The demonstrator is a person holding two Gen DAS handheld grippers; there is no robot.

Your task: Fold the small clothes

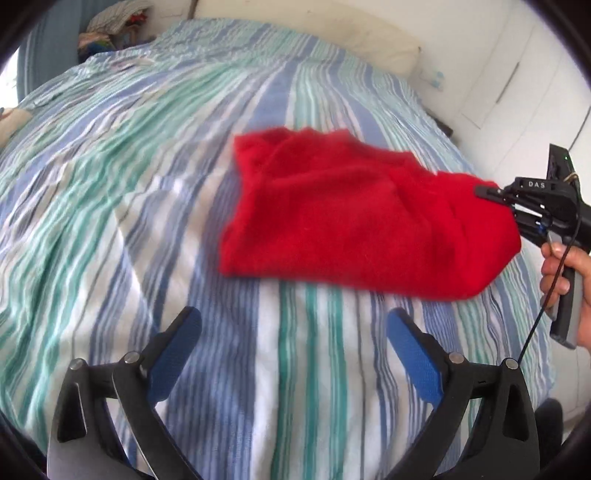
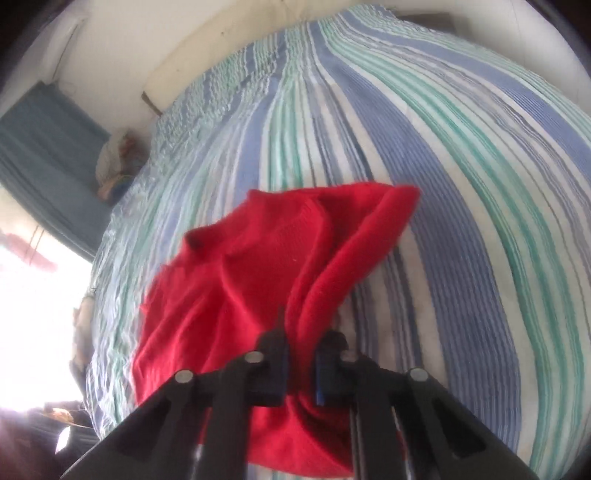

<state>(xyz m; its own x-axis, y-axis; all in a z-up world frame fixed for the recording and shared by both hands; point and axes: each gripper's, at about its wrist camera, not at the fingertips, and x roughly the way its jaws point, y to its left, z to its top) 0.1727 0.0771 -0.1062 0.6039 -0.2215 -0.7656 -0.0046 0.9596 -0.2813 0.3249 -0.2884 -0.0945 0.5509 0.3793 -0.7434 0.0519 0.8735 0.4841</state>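
A small red knit garment lies partly bunched on the striped bed. My right gripper is shut on one end of the garment, with red fabric pinched between its fingers and lifted off the bed. In the left wrist view the right gripper shows at the garment's right end, held by a hand. My left gripper is open and empty, a little short of the garment's near edge above the bed.
The bed has a blue, green and white striped cover. A pile of clothes sits at the far corner. White wardrobe doors stand to the right. A blue curtain hangs by a bright window.
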